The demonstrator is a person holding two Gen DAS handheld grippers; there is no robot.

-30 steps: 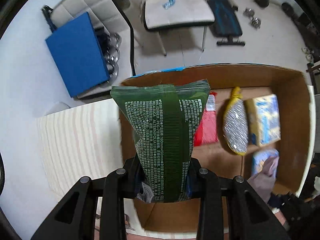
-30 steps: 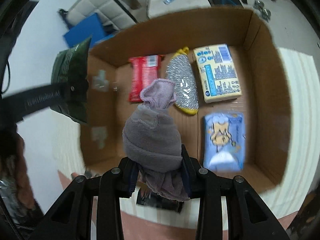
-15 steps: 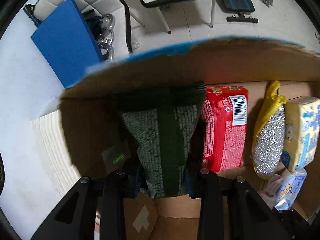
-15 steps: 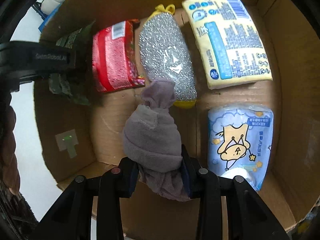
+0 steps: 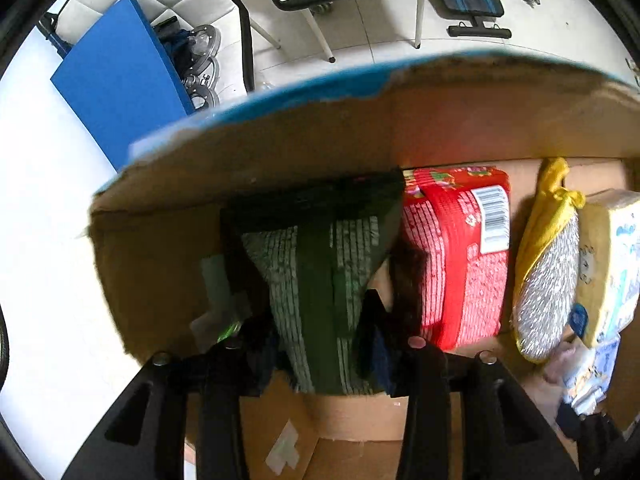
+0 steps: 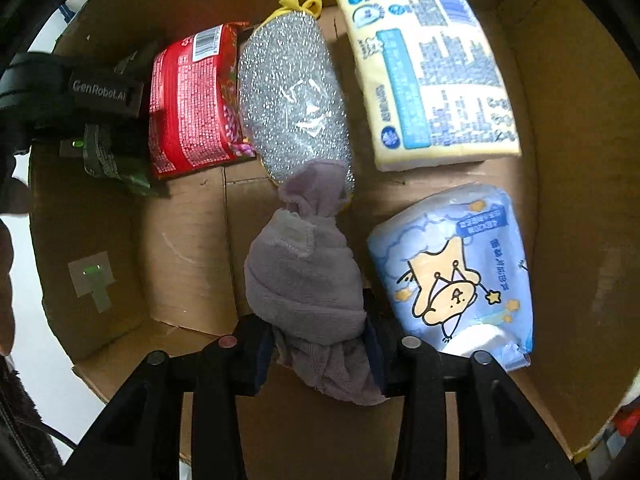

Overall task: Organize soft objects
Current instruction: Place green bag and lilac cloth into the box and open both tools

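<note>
While both my tongs reach into the cardboard box (image 6: 560,80), each has something clamped between its fingers. My left gripper (image 5: 320,344) is clenched on a dark green packet (image 5: 324,280), which stands nearly upright in the far left corner, its top edge against the far wall of the box and its right edge just beside the red packet (image 5: 452,256). From the right wrist view only a crumpled bit of the green one shows below the black body of the left tool, at the left end of the far row.

My right gripper (image 6: 320,344) is clenched on a grey knotted sock (image 6: 304,272), held over the middle of the box floor. Its knotted tip overlaps the near end of the silver scourer (image 6: 292,100) in that view; whether it touches the scourer I cannot tell.

Along the far wall, left to right, lie the red packet, the scourer with its yellow top, and a yellow tissue pack (image 6: 428,76). Near the right wall, on the near side of the yellow pack, lies a blue tissue pack (image 6: 456,276) with a cartoon bear. A taped patch (image 6: 92,276) with a green glint sits on the left wall of the box.
</note>
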